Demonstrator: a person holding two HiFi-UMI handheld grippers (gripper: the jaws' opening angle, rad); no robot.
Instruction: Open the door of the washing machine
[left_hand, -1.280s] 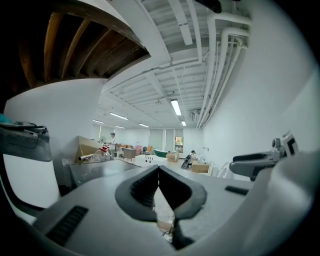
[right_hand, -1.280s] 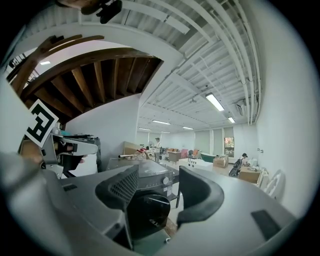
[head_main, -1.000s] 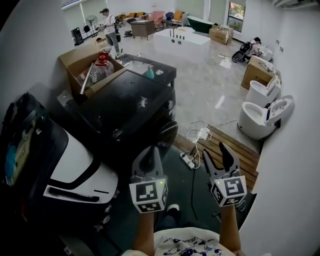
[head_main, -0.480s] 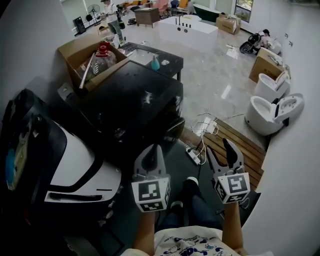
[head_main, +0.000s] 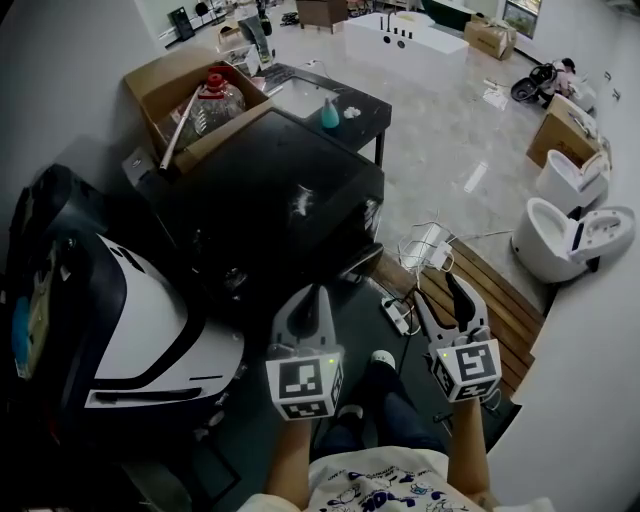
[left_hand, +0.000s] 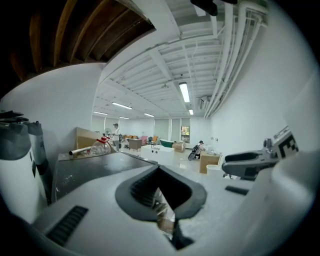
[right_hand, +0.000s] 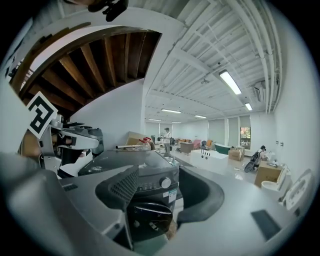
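Ahead of you, below tongs, washing machine (head_main: 270, 205) is standing dark, door (right_hand: 149, 216) closed, well apart from both tongs. You are closing in: machine is filling more of head view than a second ago. Approach only, no contact yet. Left tongs (head_main: 308, 300) are pinched together, empty; right tongs (head_main: 443, 298) are spread, empty. Right gripper view is showing round door and knob (right_hand: 165, 182) front-on; head view is showing mostly machine's top.

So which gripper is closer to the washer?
Left. The left gripper hangs just in front of the washer; the right gripper is farther off to the right, facing it.
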